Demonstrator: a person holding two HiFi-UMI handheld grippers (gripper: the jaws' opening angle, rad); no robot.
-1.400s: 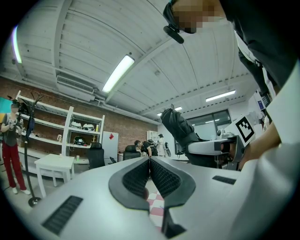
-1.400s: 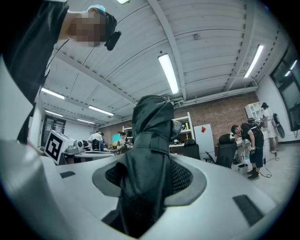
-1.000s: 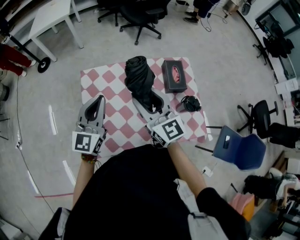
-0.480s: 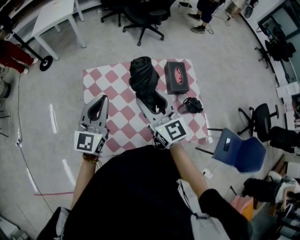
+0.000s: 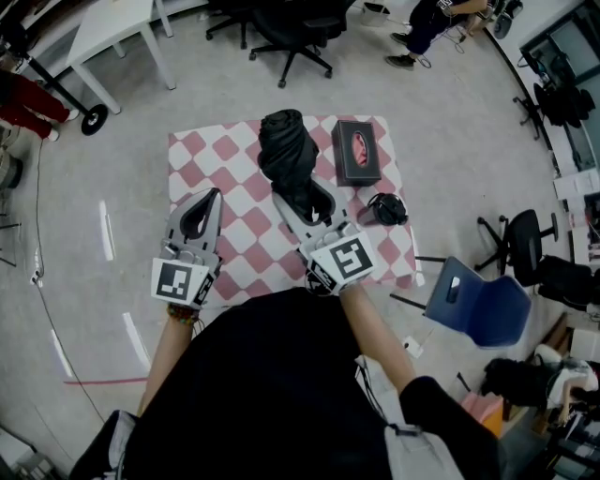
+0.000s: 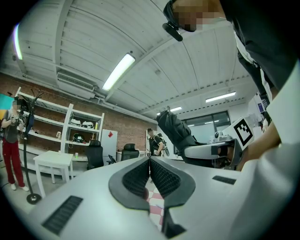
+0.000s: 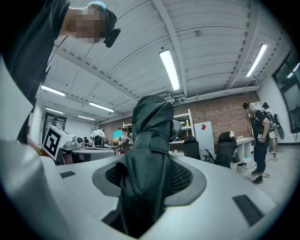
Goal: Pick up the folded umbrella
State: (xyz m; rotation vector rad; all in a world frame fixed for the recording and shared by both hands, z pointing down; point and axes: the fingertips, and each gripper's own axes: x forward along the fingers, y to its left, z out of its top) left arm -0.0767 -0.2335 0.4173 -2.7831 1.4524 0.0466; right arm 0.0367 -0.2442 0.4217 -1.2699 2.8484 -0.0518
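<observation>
The folded black umbrella (image 5: 289, 161) is held up over the checkered table (image 5: 211, 169), its bunched canopy pointing away from me. My right gripper (image 5: 305, 199) is shut on its lower end. In the right gripper view the umbrella (image 7: 149, 154) fills the space between both pads and rises past them. My left gripper (image 5: 202, 214) hovers over the table's left part, apart from the umbrella, jaws closed together with nothing between them. In the left gripper view its pads (image 6: 151, 176) meet, and the umbrella (image 6: 174, 132) shows to the right.
A dark tissue box (image 5: 357, 151) lies at the table's far right. A small black object (image 5: 382, 207) sits near the right edge. A blue chair (image 5: 480, 300) stands to the right, black office chairs (image 5: 286, 28) and a white table (image 5: 105, 33) stand beyond. People stand in the background.
The picture shifted slightly as my head moved. Both grippers and the umbrella keep their places relative to the table.
</observation>
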